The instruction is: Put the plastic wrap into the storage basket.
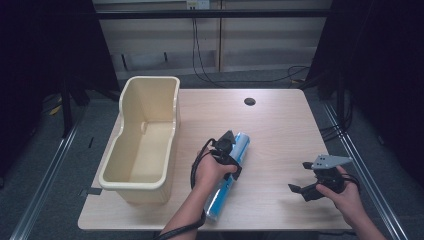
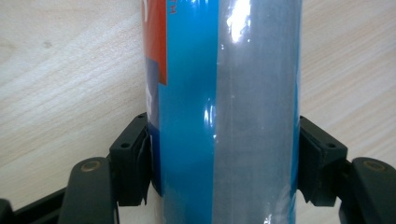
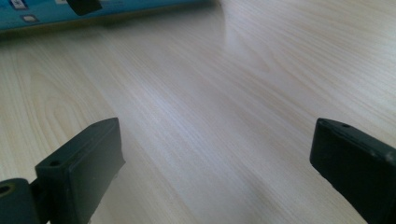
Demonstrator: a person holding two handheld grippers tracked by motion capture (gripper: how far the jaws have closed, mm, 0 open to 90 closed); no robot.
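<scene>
A long blue pack [image 1: 239, 146] with a silvery stripe and an orange-red patch lies on the wooden table [image 1: 280, 125], pointing from the front edge toward the middle. My left gripper [image 1: 227, 150] reaches down over its middle. In the left gripper view both black pads press the sides of the pack [image 2: 224, 93], so the left gripper [image 2: 224, 158] is shut on it. My right gripper [image 1: 299, 176] hovers low over the table at the front right, open with bare wood between its jaws [image 3: 215, 158]. An end of the pack [image 3: 46, 14] shows far off in the right gripper view.
A tall cream plastic bin [image 1: 134, 185] stands empty on the table's left side, just left of the pack. A dark round hole [image 1: 249, 101] sits near the table's far edge. Cables hang behind the table.
</scene>
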